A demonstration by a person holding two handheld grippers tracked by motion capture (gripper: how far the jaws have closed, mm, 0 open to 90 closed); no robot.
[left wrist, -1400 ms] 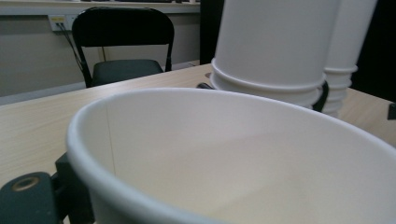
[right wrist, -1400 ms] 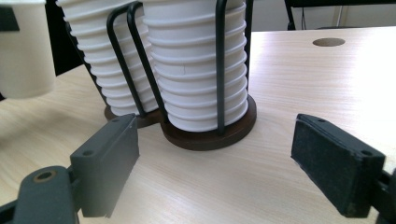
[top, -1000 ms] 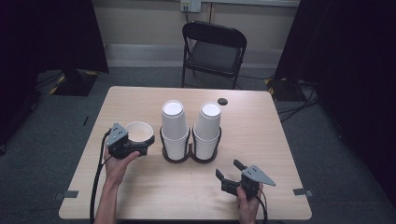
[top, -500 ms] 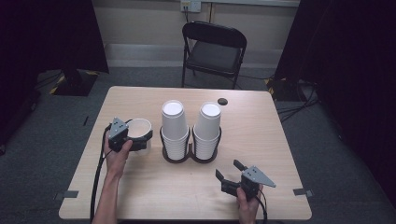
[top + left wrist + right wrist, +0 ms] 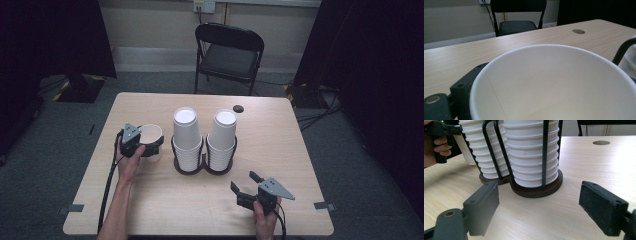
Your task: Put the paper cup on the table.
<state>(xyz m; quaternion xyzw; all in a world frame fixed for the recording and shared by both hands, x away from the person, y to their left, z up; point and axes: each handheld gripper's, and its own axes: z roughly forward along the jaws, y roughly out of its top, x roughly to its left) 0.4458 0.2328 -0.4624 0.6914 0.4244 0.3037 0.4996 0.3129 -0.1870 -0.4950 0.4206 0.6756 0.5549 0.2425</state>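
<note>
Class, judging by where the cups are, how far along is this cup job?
Done: one paper cup is out of the stacks. In hand: the left tongs hold it upright beside the cup holder, low over the table. Left: two stacks remain; the right tongs wait open.

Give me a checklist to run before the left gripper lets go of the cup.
1. Cup upright, mouth up: ok.
2. Cup's base resting on the table: cannot tell; the left gripper hides it.
3. Left gripper's hold: its jaws have just been opening with the cup between them; whether the pads press: cannot tell.
4. Cup apart from the rack of stacked cups: ok.
5. Right gripper open, away from the cup: ok.
</note>
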